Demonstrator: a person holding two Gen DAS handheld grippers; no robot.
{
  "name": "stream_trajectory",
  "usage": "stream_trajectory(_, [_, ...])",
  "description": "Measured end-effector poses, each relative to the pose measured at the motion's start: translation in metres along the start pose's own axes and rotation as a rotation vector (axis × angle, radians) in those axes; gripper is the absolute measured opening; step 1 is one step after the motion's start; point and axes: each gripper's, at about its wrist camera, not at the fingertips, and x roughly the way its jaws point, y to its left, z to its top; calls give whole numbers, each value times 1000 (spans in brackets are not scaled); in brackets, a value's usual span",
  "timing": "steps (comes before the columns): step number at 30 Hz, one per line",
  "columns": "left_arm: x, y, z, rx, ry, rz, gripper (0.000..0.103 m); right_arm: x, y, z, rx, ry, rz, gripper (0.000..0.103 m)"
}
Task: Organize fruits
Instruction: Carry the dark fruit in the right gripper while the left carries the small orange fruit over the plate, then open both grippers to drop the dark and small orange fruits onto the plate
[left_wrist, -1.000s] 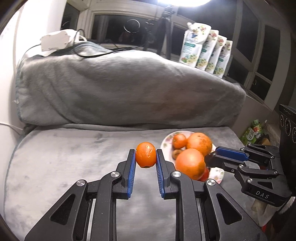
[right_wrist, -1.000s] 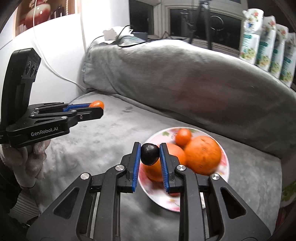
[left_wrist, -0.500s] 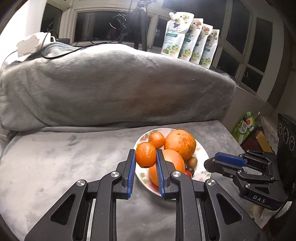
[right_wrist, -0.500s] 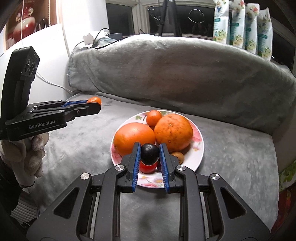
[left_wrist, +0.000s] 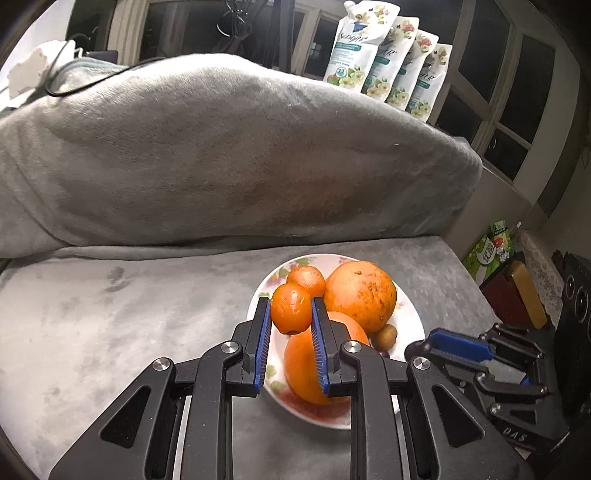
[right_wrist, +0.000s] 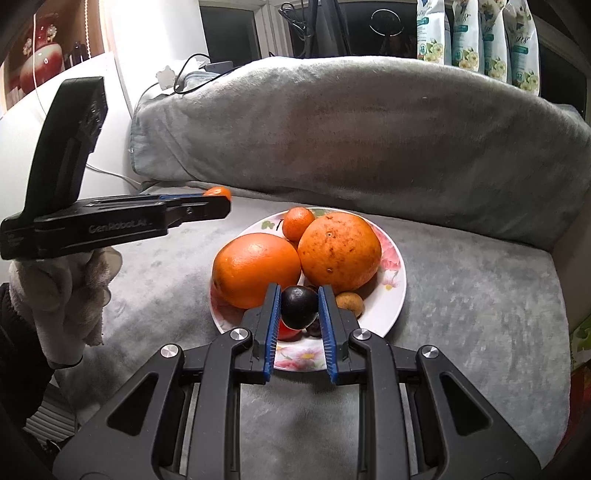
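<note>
My left gripper (left_wrist: 290, 310) is shut on a small orange mandarin (left_wrist: 291, 308), held above the left rim of a flowered white plate (left_wrist: 412, 317). My right gripper (right_wrist: 300, 306) is shut on a dark plum (right_wrist: 299, 307) over the plate's (right_wrist: 391, 295) near side. On the plate lie two big oranges (right_wrist: 256, 269) (right_wrist: 339, 251), a small mandarin (right_wrist: 298, 223), a brown fruit (right_wrist: 349, 302) and a red fruit (right_wrist: 288, 332) partly hidden by my fingers. The left gripper (right_wrist: 218, 201) also shows at the left of the right wrist view, the right gripper (left_wrist: 417, 349) at the lower right of the left wrist view.
The plate rests on a grey plush sofa seat (left_wrist: 110, 314) with a grey covered backrest (left_wrist: 221, 147) behind. Several refill pouches (left_wrist: 391, 62) stand on the windowsill. A gloved hand (right_wrist: 62, 295) holds the left gripper. Boxes (left_wrist: 513, 291) sit beyond the seat's right edge.
Both grippers have moved toward the plate with their fruits held. The mandarin now hangs over the plate's left rim and the plum over its near side.
</note>
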Motion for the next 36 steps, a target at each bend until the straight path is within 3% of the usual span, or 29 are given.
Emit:
stream_trajectory(29, [17,-5,10,2,32,-29,20,16,-8,2,13,11,28,22])
stream_trajectory(36, [16,-8,12,11,28,-30,31,19,-9,2,12,13,32,23])
